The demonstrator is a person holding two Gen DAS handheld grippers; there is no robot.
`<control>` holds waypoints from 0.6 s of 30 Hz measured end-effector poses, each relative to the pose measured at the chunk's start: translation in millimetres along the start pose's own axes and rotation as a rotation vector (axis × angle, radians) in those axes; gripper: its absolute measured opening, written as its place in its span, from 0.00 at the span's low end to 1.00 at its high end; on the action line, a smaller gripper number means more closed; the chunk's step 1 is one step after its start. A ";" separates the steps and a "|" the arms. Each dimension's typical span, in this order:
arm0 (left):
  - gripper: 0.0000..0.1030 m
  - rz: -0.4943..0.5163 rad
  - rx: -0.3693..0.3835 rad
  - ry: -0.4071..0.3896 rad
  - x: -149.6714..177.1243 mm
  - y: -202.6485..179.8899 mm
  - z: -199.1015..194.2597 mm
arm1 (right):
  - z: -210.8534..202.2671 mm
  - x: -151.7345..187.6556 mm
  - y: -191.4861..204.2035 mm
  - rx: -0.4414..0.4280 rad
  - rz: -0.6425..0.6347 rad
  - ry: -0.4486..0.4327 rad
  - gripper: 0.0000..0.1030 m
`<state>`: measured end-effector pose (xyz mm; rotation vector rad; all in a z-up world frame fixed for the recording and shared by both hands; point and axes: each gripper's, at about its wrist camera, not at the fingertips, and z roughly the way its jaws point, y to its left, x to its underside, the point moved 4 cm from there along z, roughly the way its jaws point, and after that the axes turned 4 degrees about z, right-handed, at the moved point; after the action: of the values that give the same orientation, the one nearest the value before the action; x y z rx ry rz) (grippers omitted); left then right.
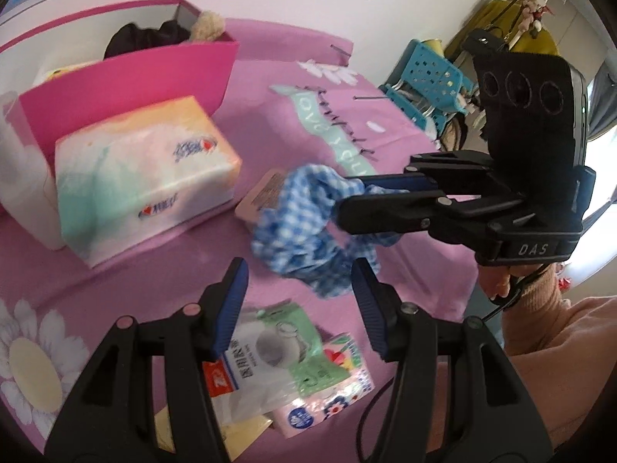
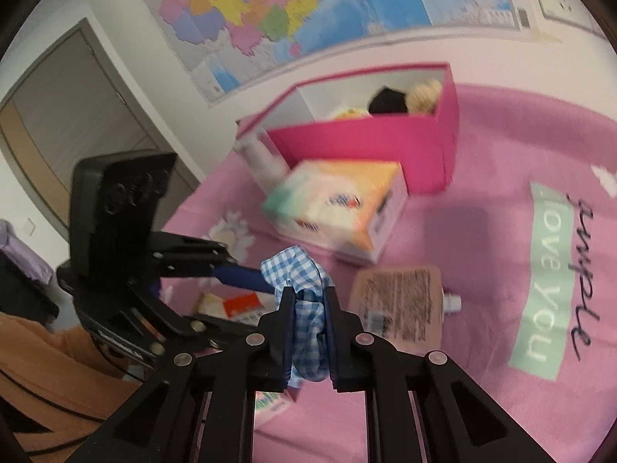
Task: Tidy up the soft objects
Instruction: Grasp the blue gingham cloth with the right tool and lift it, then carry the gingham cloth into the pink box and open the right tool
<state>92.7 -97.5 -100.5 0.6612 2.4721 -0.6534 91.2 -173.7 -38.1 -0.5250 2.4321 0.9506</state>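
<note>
Right hand-held gripper (image 2: 310,332) pinches blue gingham scrunchie (image 2: 304,308), pads pressed into fabric, frame centre of right wrist view. Left hand-held gripper (image 1: 300,293) spread, nothing between jaws, just below scrunchie in left wrist view. Pink box (image 1: 127,77) upper left, tissue pack (image 1: 146,177) before it. Small packets (image 1: 293,370) on pink bedspread (image 1: 277,61), bottom centre.
</note>
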 end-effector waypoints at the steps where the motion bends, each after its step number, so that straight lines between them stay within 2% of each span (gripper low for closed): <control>1: 0.56 0.004 0.003 -0.011 -2.7 -0.4 -3.1 | -1.9 -3.8 3.1 -0.009 -0.008 -0.009 0.13; 10: 0.55 0.009 -0.079 -0.126 -36.6 11.6 -35.2 | -11.5 -48.0 19.5 -0.035 -0.065 -0.098 0.13; 18: 0.54 -0.014 -0.166 -0.176 -71.7 35.6 -52.2 | -10.4 -92.4 19.9 -0.023 -0.089 -0.161 0.13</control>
<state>149.7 -64.2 -31.4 0.5007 2.3379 -0.4833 153.4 -151.1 30.1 -0.5388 2.2384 0.9469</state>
